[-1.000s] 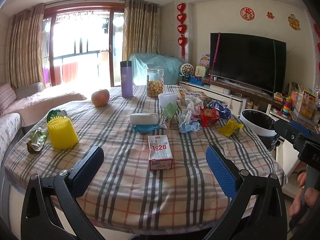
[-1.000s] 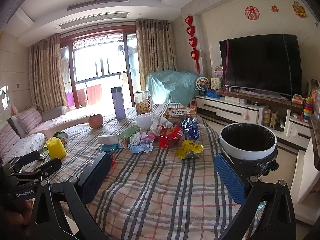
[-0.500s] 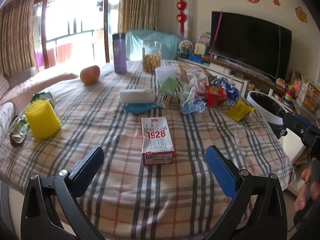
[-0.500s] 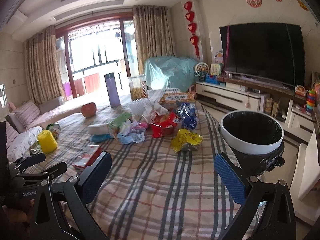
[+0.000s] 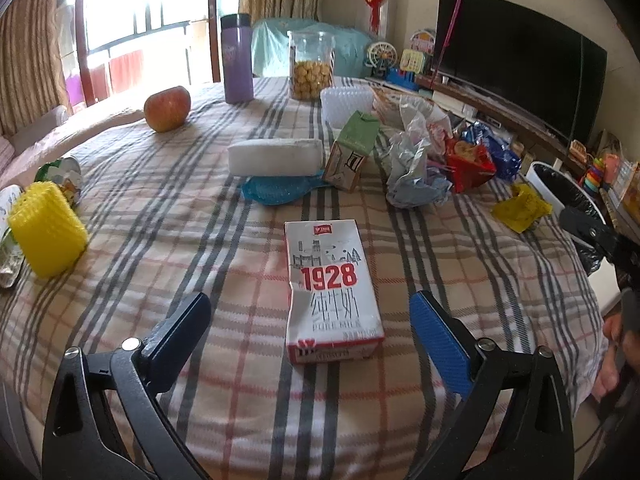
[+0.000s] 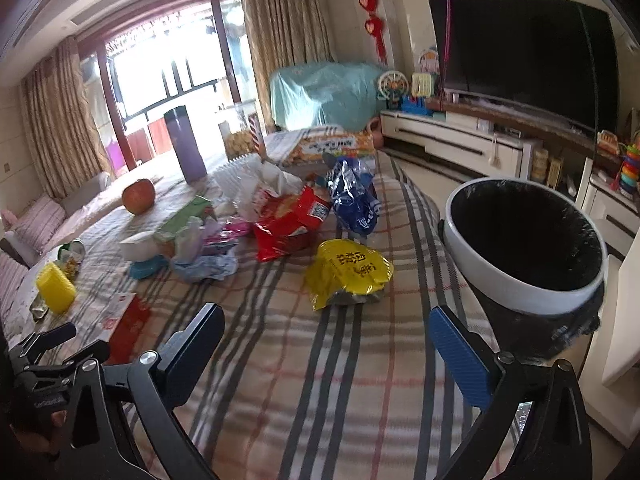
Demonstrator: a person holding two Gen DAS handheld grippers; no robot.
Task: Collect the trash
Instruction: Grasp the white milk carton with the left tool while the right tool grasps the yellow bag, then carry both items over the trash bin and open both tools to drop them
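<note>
A white and red "1928" milk carton [image 5: 332, 288] lies flat on the plaid tablecloth. My left gripper [image 5: 310, 320] is open, with a finger on each side of the carton's near end, not touching it. The carton also shows at the left of the right wrist view [image 6: 124, 320]. My right gripper [image 6: 324, 334] is open and empty above the cloth, just short of a crumpled yellow wrapper [image 6: 348, 276]. A white trash bin with a black liner [image 6: 524, 240] stands off the table's right edge. Red [image 6: 288, 220] and blue [image 6: 354, 196] snack bags lie behind the wrapper.
An apple [image 5: 167, 108], a purple bottle [image 5: 237, 58], a snack jar [image 5: 311, 65], a green carton [image 5: 352, 152], a white foam block [image 5: 276, 157], crumpled plastic [image 5: 416, 168] and a yellow foam sleeve [image 5: 46, 234] sit on the table. A TV and cabinet stand at the right.
Both grippers have moved forward and lower over the table. The milk carton now lies between my left fingers, and the yellow wrapper is closer to my right gripper. Both stay open.
</note>
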